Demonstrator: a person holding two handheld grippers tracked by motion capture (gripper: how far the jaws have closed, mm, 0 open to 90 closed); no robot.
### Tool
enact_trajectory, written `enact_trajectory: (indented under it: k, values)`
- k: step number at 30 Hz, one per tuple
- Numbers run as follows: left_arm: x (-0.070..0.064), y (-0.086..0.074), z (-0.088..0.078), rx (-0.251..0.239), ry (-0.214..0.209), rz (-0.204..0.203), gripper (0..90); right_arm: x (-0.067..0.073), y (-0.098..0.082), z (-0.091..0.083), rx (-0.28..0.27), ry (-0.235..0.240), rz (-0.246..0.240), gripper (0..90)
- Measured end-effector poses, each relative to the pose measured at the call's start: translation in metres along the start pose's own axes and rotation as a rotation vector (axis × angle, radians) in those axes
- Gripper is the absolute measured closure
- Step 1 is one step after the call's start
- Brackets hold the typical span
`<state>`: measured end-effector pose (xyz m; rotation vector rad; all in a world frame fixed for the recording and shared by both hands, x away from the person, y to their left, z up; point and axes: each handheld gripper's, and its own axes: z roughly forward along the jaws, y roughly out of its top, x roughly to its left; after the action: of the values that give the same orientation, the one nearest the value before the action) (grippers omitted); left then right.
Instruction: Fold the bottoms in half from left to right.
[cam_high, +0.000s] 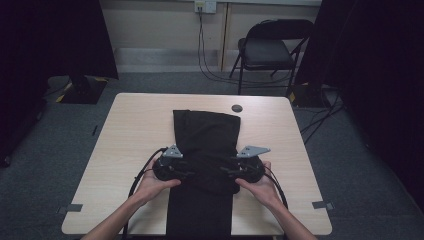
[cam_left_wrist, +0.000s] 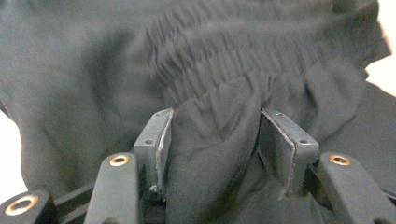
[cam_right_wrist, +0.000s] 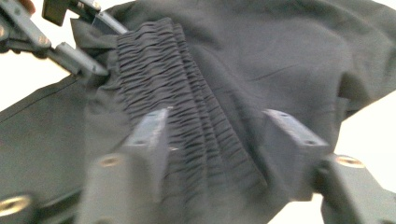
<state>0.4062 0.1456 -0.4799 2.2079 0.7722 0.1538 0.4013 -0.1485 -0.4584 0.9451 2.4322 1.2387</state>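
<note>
Both grippers stand released at the folded edge of the black trousers (cam_high: 206, 150): the left gripper (cam_left_wrist: 214, 154) has its jaws apart with a hump of cloth bulging up between them, the pads not pressing it, and the right gripper (cam_right_wrist: 215, 149) spreads its jaws wide over the gathered elastic waistband (cam_right_wrist: 182, 107), again without pinching. Seen from above, the trousers lie lengthwise down the middle of the pale wooden table (cam_high: 130, 130), the near end reaching the table's front edge and the waist part folded back over the legs, with the left gripper (cam_high: 172, 169) and right gripper (cam_high: 247, 169) at either side of that fold. The likeliest trouble, as I judge it, is that the loose fold springs back or slides askew once the jaws lift away, since cloth still sits between the left jaws and could be dragged along. The fabric looks thin, matte and limp, creased near the waist, its elastic band tightly ribbed. A small dark round disc (cam_high: 237, 108) lies beyond the trousers' far end.
</note>
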Motion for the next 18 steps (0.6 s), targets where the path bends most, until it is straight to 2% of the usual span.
enact_trajectory:
  k: [2, 4, 6, 8, 10, 14, 16, 18]
  values:
    - [-0.002, -0.008, 0.003, 0.033, 0.006, 0.009, 47.5, -0.004, -0.003, 0.011, 0.042, 0.017, 0.017, 31.1]
    - [-0.006, -0.013, 0.002, 0.014, 0.023, 0.019, 47.9, -0.004, -0.010, 0.017, 0.078, 0.037, 0.025, 25.1]
    - [-0.007, -0.015, 0.002, 0.005, 0.033, 0.012, 47.6, 0.000, -0.017, 0.020, 0.092, 0.068, 0.017, 24.8]
    - [-0.007, -0.014, 0.005, -0.007, 0.049, 0.012, 48.2, 0.003, -0.019, 0.023, 0.109, 0.044, 0.002, 26.4]
    - [-0.003, -0.012, 0.008, -0.015, 0.072, 0.025, 48.6, 0.000, -0.018, 0.028, 0.109, 0.028, -0.001, 28.8]
    - [0.014, -0.003, 0.020, -0.060, 0.122, 0.009, 48.8, -0.016, -0.011, 0.041, 0.095, -0.027, 0.003, 30.0]
    - [0.024, 0.005, 0.028, -0.067, 0.159, 0.001, 48.8, -0.025, -0.003, 0.049, 0.093, -0.070, 0.006, 30.1]
    - [0.032, 0.013, 0.034, -0.073, 0.175, -0.028, 48.7, -0.035, 0.005, 0.056, 0.096, -0.112, 0.011, 30.1]
